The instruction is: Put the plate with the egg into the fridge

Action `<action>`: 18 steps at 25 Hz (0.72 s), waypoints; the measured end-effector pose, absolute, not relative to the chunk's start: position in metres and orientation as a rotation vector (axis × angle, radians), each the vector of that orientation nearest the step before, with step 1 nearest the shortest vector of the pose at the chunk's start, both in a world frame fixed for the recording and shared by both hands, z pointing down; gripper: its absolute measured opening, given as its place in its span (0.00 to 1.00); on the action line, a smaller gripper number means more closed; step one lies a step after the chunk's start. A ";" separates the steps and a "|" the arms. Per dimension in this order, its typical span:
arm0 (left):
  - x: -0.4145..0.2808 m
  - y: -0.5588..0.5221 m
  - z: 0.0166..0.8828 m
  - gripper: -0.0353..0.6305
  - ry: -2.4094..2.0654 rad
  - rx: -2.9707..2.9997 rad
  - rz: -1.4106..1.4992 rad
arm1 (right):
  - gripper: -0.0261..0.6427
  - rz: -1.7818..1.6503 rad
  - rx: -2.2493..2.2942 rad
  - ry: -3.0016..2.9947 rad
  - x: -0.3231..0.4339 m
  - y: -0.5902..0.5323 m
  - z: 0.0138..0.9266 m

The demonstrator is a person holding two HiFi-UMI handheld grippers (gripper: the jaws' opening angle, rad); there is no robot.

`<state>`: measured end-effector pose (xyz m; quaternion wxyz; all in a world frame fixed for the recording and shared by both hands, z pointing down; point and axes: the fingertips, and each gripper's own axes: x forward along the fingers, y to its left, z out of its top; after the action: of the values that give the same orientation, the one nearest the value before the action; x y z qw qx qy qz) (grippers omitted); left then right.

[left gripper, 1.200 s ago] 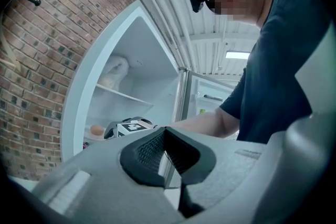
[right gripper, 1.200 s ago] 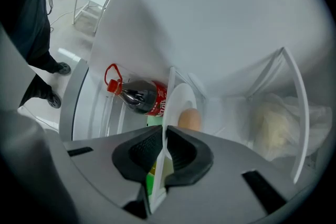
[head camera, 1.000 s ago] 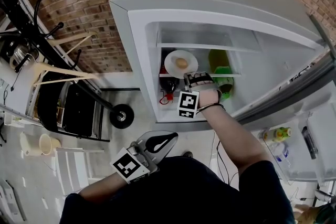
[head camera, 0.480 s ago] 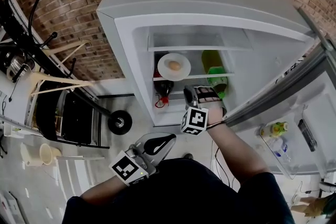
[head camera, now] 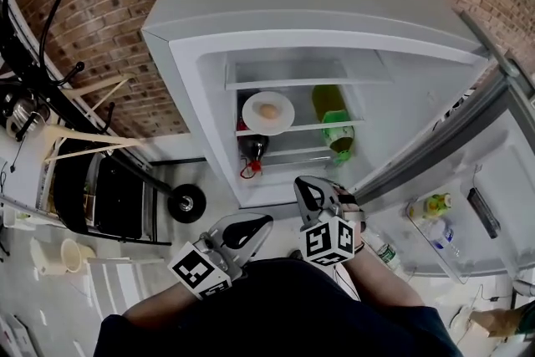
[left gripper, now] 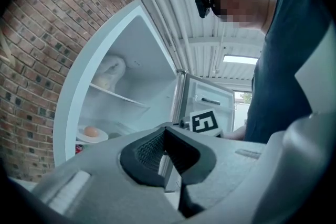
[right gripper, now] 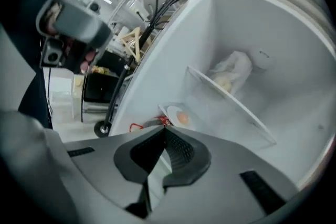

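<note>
Plate [head camera: 267,113] with egg [head camera: 268,109] sits on a shelf inside the fridge [head camera: 199,75], left of a green bottle [head camera: 333,118]. Right tongs [head camera: 306,190] are clenched and empty, outside the opening; placement looks done. Left tongs [head camera: 261,222] are clenched and idle near the body.

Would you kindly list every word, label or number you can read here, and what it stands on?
No text is legible.
Left gripper and right gripper markers: square patterns, no letters.
Green bottle label: too small to read.
Door-shelf bottles: labels blurred.
</note>
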<state>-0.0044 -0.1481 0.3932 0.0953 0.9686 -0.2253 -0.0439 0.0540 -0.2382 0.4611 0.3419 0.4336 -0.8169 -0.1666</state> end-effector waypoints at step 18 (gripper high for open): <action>0.013 -0.138 0.398 0.05 -0.621 2.895 -0.075 | 0.05 0.074 1.140 -2.785 0.036 -0.158 0.412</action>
<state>0.0132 -0.1381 0.3981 0.0896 0.9735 -0.2087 -0.0252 0.0359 -0.1579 0.4121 0.0657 0.3778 -0.9232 0.0245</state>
